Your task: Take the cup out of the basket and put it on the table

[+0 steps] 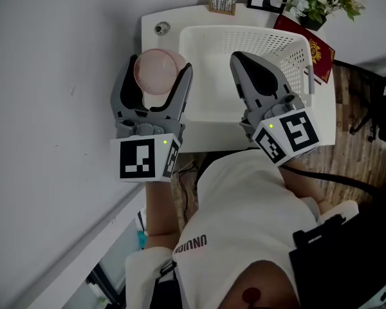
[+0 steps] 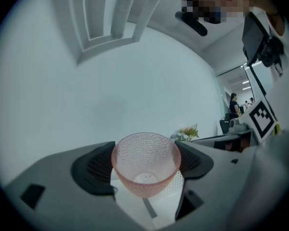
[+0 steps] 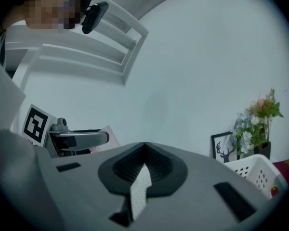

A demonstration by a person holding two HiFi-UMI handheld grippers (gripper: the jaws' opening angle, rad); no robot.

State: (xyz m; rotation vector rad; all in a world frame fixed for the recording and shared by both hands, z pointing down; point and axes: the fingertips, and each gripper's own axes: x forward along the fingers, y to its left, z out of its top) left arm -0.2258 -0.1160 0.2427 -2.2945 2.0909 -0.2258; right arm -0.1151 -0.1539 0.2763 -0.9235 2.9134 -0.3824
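Pink cup [image 1: 156, 71] clamped between the 2 jaws of the left gripper [image 2: 145, 170], outside the basket [image 1: 289, 50], over the bare table [image 1: 151, 24] strip just beside it.
Best lowered straight and upright, clear of the table edge and the basket wall, and released only once the base sits flat. Right gripper [image 1: 241, 63] empty, jaws pressed together, over the basket.

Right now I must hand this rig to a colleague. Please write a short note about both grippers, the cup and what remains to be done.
Left gripper: shut on the pink cup, which is upright and gripped by its sides.
Right gripper: shut, holding nothing, above the white basket.
Cup: out of the basket, in the air to its left, apparently over the bare strip of the table.
Done: cup taken out.
Left to do: lower the cup onto the table, then open the left jaws.
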